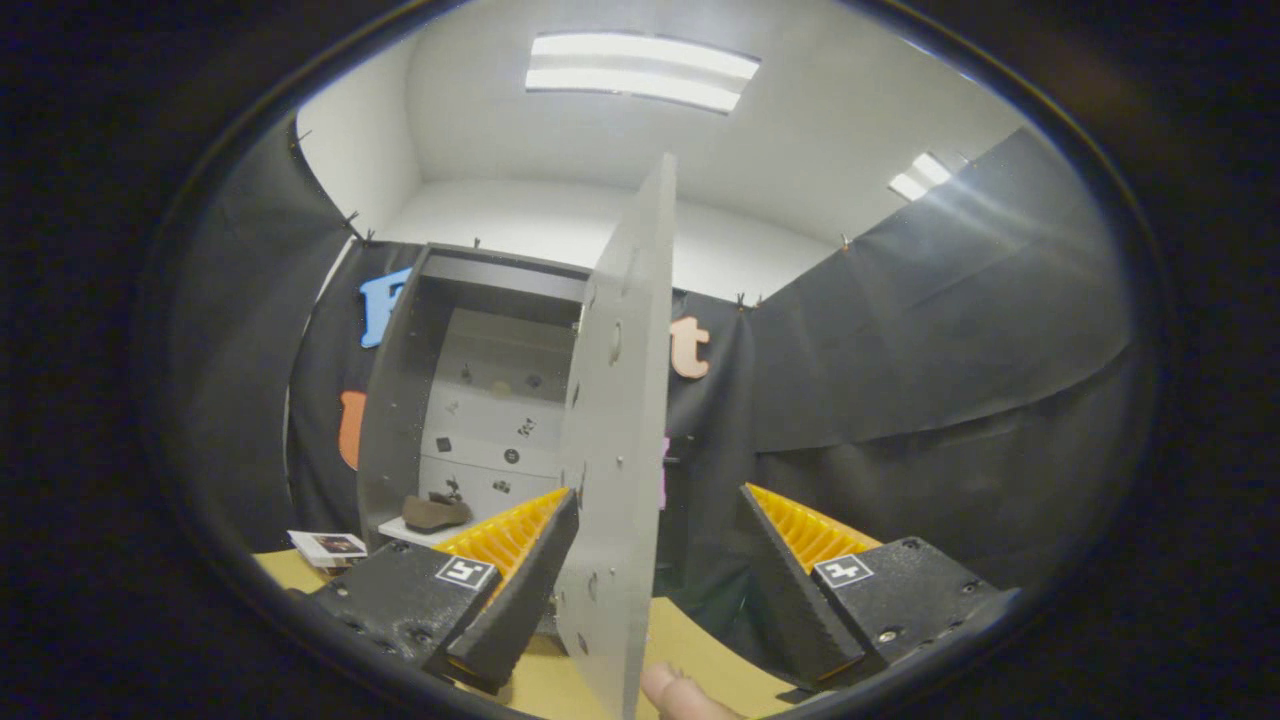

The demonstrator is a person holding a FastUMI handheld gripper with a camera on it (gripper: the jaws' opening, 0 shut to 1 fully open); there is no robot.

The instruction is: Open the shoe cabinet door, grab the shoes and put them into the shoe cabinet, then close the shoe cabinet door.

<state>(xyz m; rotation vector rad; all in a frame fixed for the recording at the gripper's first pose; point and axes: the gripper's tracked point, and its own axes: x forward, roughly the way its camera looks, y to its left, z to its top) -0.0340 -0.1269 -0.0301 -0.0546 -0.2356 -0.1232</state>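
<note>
Grey cabinet door (620,420) stands ajar, edge-on between the wide-spread tool (655,555) fingers.

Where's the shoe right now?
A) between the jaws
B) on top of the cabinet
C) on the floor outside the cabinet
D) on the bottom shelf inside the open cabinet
D: the shoe sits on the bottom shelf inside the cabinet, beyond the open door; the gripper jaws stand open with the door's edge between them.
</note>
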